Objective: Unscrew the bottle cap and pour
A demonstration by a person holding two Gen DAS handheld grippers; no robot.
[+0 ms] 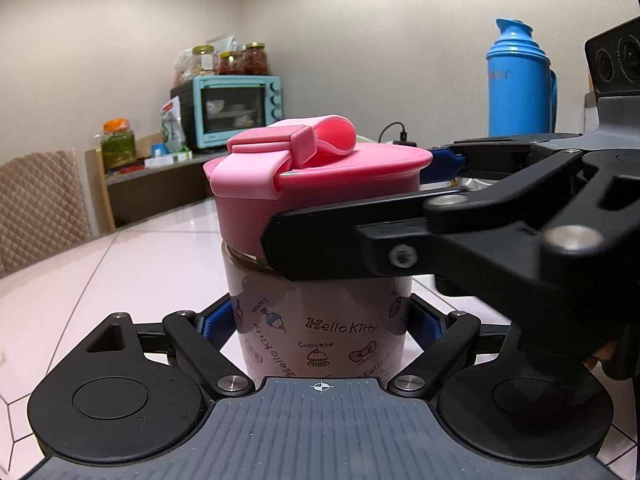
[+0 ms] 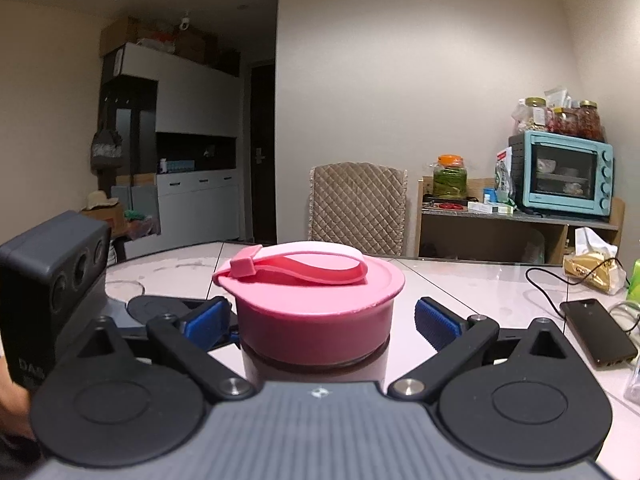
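The left tongs (image 1: 320, 322) hold the bottle (image 1: 320, 320) by its printed body, blue pads pressed to both sides. The right tongs (image 2: 320, 320) stand wide around the pink cap (image 2: 316, 300), pads just beside it, apart on the right side; contact on the left I cannot tell. The bottle stands upright on the worktop (image 1: 120, 264), cap on, strap folded across it. A phone (image 2: 598, 332) lies toward the worktop's right edge, a blue thermos (image 1: 520, 80) at its far side

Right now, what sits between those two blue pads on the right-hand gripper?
The pink cap of the Hello Kitty bottle, in the right wrist view. The right gripper straddles it; the right pad shows a gap.
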